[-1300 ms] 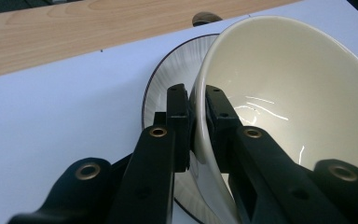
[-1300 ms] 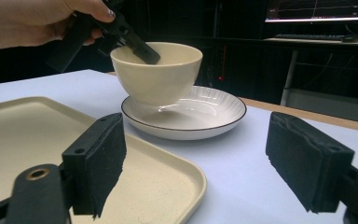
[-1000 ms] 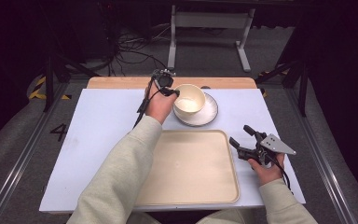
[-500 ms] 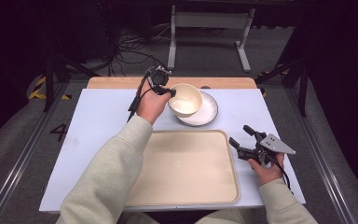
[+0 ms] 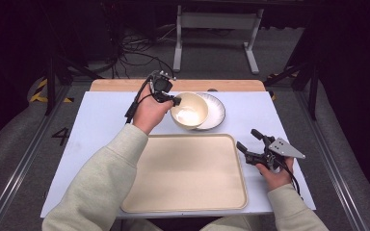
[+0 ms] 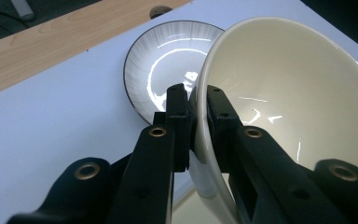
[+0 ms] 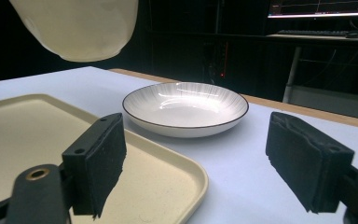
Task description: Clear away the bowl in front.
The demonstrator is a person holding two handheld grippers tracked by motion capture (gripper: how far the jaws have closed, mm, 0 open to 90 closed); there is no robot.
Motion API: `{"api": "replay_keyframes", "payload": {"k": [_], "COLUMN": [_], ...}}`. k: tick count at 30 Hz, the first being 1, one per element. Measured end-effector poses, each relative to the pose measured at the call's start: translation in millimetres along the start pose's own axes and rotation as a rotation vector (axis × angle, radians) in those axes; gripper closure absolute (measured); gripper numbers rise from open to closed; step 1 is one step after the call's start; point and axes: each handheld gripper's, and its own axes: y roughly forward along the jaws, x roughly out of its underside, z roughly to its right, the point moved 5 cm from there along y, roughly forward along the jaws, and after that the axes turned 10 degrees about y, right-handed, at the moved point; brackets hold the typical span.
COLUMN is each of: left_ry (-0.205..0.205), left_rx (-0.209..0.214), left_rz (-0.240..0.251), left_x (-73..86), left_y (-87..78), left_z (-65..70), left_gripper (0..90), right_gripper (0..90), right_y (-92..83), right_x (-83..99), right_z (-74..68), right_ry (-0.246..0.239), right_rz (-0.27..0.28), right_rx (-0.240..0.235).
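Two dishes and a tray share the white desk (image 5: pixel 91 144), whose far edge is a strip of bare wood. Around it lies grey floor with cables, a pale metal stand behind, and mostly dark room beyond. The beige tray (image 5: pixel 188 173) sits at the near edge, about midway along it, and carries nothing.

Near the far edge, a little right of centre, stands the shallow white plate (image 5: pixel 214 110), round, glossy, with fine grey ribbing and a thin dark rim.

The cream bowl (image 5: pixel 189 110) is deep, smooth and plain, glossy inside with light reflections. It is lifted off the desk and tilted, hanging over the left part of the plate and the far edge of the tray; from the right gripper view its underside floats well above the desk.

The left gripper (image 5: pixel 176 101), held in the person's left hand, pinches the bowl's rim: in the left gripper view the two black jaws stand almost together, one pad inside the wall and one outside, pressing on it.

The right gripper (image 5: pixel 251 142) rests in the person's right hand near the desk's right edge, just beside the tray's right side. Its jaws gape wide with nothing between them, pointing toward the plate.
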Motion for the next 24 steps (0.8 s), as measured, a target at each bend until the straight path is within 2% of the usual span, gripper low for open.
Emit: {"api": "replay_keyframes", "payload": {"k": [8, 11, 15, 24], "left_ry": [0.035, 0.033, 0.052, 0.069], "left_rx": [0.032, 0.059, 0.065, 0.107], "left_rz": [-0.006, -0.005, -0.011, -0.018], "left_x": [11.0, 15.4, 19.5, 30.2], "left_y": [-7.8, -9.9, -11.8, -18.2], "left_z": [9.4, 12.7, 15.8, 25.4], "left_gripper": [82.4, 82.5, 82.4, 82.4], "right_gripper": [20.2, 20.1, 20.1, 20.1], "right_y": [0.0, 0.0, 0.0, 0.0], "right_x": [0.0, 0.0, 0.0, 0.0], "right_z": [0.1, 0.2, 0.1, 0.1], "right_ry": [0.000, 0.002, 0.002, 0.000], "right_rz": [0.000, 0.000, 0.000, 0.000], "right_rx": [-0.001, 0.000, 0.000, 0.000]}}
